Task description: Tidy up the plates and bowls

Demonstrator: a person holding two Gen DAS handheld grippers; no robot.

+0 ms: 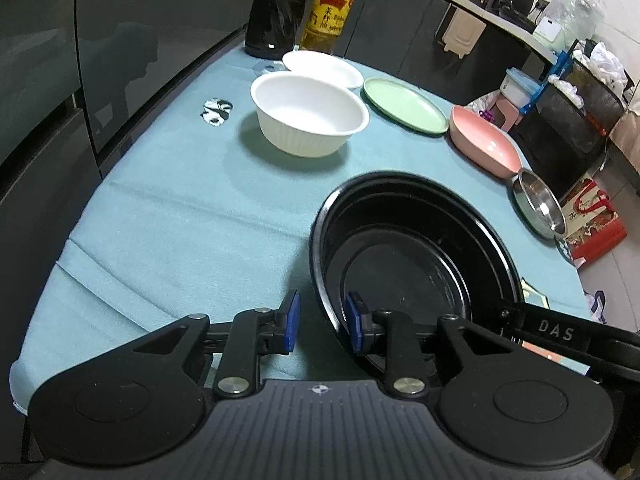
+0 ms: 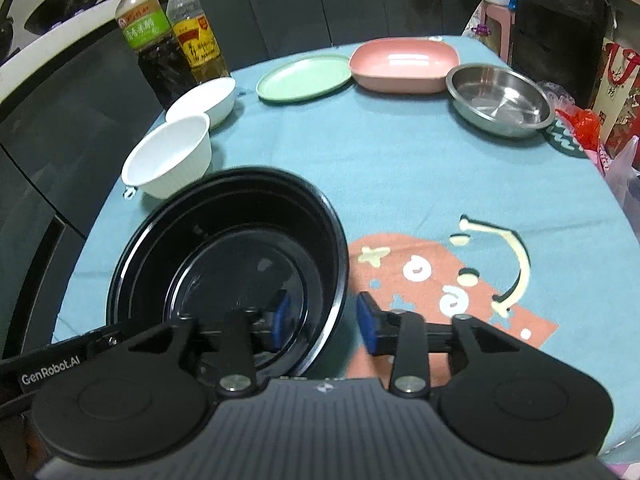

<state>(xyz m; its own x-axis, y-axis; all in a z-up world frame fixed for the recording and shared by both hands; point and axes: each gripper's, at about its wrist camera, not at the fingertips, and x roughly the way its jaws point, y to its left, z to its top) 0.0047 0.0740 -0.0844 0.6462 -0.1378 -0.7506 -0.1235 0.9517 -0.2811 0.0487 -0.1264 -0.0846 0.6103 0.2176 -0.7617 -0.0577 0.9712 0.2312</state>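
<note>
Jaws of both grippers, left gripper (image 1: 322, 322) and right gripper (image 2: 323, 322), spread astride opposite rim sections of black bowl (image 1: 416, 256); pads seemingly clear of it.

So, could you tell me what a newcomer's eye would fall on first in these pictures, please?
Most striking is the large black bowl near the front of the blue tablecloth, with the left tongs and right tongs straddling opposite sides of its rim, pads apart. Behind it stand a white ribbed bowl, a green plate, a pink dish and a steel bowl.
</note>
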